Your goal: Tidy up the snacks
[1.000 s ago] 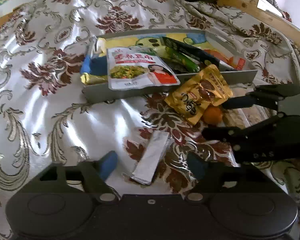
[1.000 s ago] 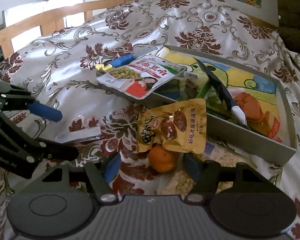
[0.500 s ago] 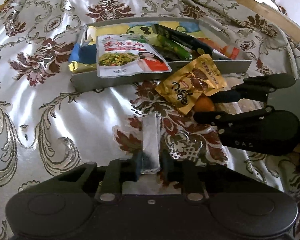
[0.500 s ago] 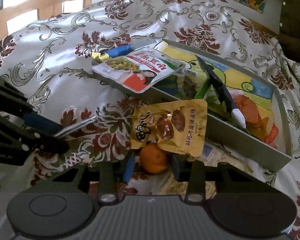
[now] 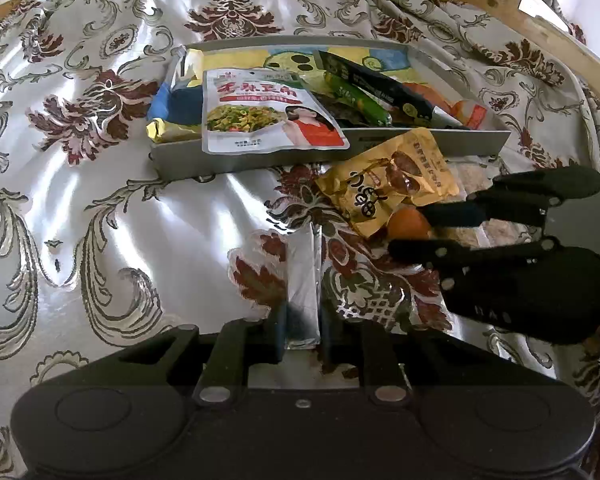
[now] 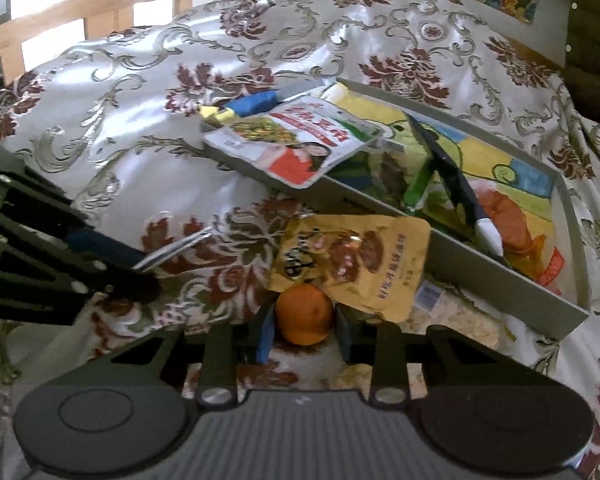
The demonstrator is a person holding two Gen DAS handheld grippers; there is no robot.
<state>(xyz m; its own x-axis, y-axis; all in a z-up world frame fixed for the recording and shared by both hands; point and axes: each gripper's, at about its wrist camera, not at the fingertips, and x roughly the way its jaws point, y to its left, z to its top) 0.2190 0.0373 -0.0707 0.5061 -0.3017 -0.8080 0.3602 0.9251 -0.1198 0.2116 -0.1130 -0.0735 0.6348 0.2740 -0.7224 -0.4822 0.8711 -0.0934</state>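
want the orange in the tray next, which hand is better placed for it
Right: the right gripper is already shut on the orange beside the tray. The left gripper holds the silver packet.

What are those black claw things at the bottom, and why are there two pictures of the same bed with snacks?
Each black claw is a hand-held tool with two fingers, and a person holds one in each hand. A small camera sits on each tool, looking along its fingers, so you get two pictures of the same place.

In the left camera's picture, the left tool has just closed on a flat silver packet lying on the flowery bedspread. In the right camera's picture, the right tool has just closed on a small orange, which is partly tucked under a yellow snack pouch.

Behind them sits a grey tray already holding several snack packs. A white pouch with a picture of green vegetables hangs over its edge.
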